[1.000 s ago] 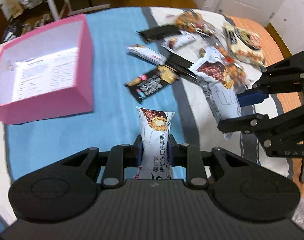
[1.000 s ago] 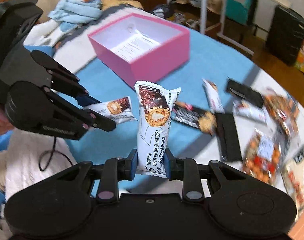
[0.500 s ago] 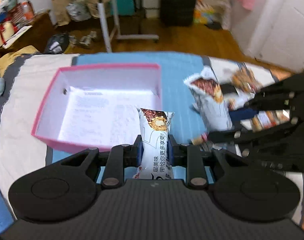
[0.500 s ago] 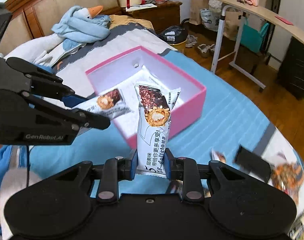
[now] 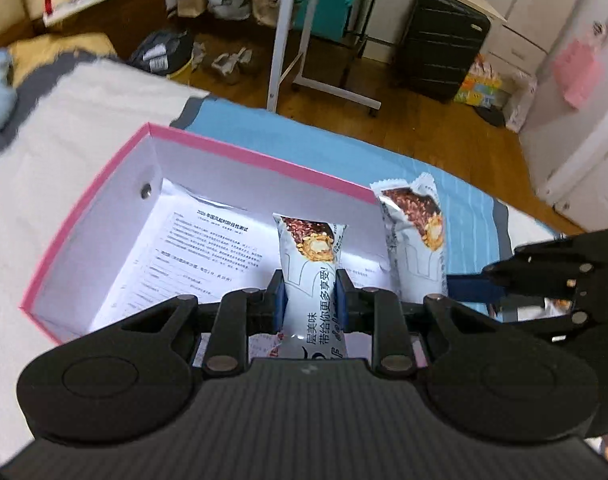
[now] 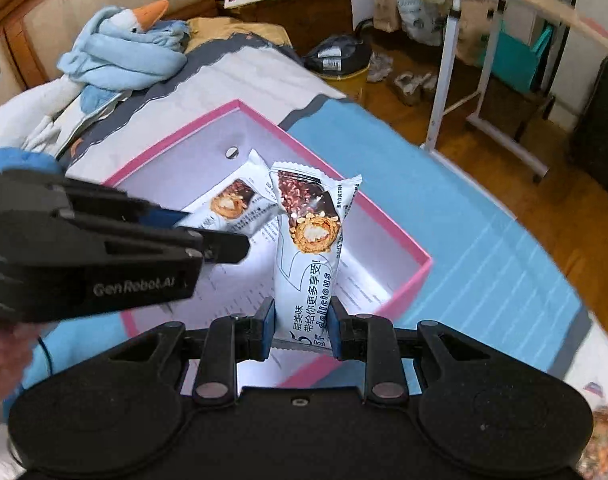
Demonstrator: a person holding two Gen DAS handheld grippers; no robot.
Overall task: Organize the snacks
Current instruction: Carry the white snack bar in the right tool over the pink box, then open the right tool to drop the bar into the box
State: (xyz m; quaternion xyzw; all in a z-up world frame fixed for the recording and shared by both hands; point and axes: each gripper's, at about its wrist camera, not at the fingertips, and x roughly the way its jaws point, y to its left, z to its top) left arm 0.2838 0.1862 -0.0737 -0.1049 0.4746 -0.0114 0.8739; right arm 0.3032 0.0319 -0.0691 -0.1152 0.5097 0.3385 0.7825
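Note:
A pink box [image 5: 103, 184] with a white inside and a printed sheet [image 5: 191, 256] on its floor sits on the bed; it also shows in the right wrist view [image 6: 420, 268]. My left gripper [image 5: 308, 300] is shut on a white snack bar [image 5: 312, 264] and holds it over the box. My right gripper [image 6: 299, 320] is shut on a matching white snack bar [image 6: 308, 240], also above the box. In the left wrist view the right gripper [image 5: 464, 286] holds its bar [image 5: 416, 236] at the box's right wall. In the right wrist view the left gripper [image 6: 223, 242] holds its bar [image 6: 231, 204] over the box.
The box rests on a blue and white bed cover [image 6: 484, 264]. A blue plush goose [image 6: 119, 56] lies near the headboard. More snack packs [image 6: 604, 432] lie at the right edge. A white desk frame [image 5: 304, 40] and black suitcase [image 5: 440, 48] stand on the wooden floor beyond.
Both grippers have moved from the snack pile to above the pink box, each still holding its bar. The box now fills the middle of both views.

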